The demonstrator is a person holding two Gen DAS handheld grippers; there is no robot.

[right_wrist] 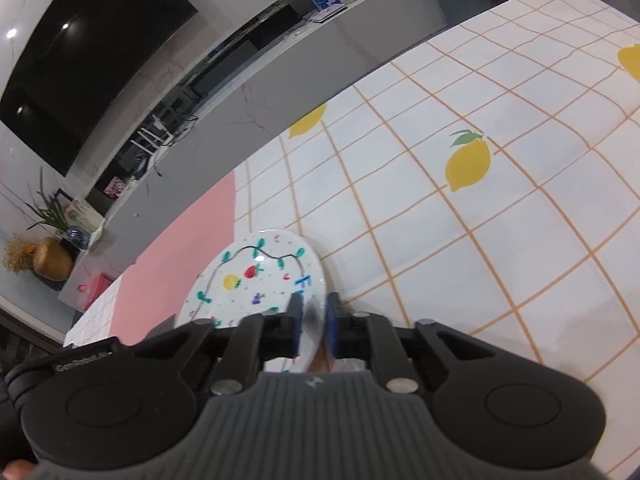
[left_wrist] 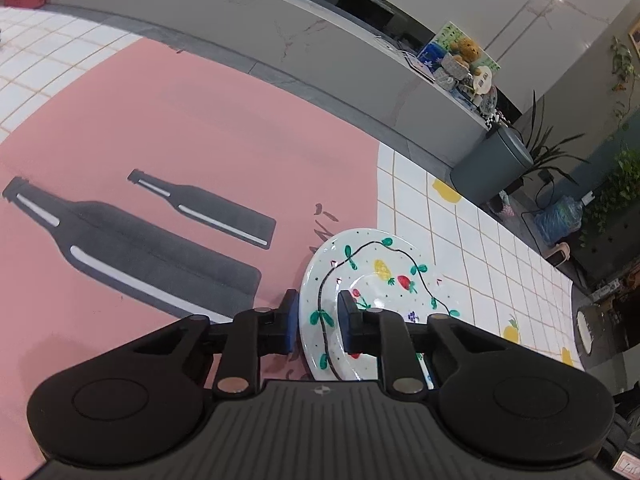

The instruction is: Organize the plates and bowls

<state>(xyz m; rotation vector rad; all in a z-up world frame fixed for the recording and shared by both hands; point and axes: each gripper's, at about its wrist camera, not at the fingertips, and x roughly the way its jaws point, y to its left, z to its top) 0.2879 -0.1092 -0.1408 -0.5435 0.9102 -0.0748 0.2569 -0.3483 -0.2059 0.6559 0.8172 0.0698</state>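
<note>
Now both grippers are at one plate, each from its own side. It is white, painted with a dark vine, green leaves, a yellow fruit and a strawberry, and it lies on the table where the pink mat meets the white checked cloth with its yellow lemons.

Seen from the left wrist, the left gripper has its jaws narrowed over the plate's near left rim, one blue pad outside the edge and the other on the painted face. Whether the pads actually press the rim I cannot tell.

Seen from the right wrist, the right gripper is closed tight on the plate's near right rim, and the thin white edge runs between its two blue pads. The plate looks tilted there, its right edge raised off the cloth.

Two dark bottle shapes are printed on the pink mat, left of the plate. Beyond the table's far edge runs a grey counter.
</note>
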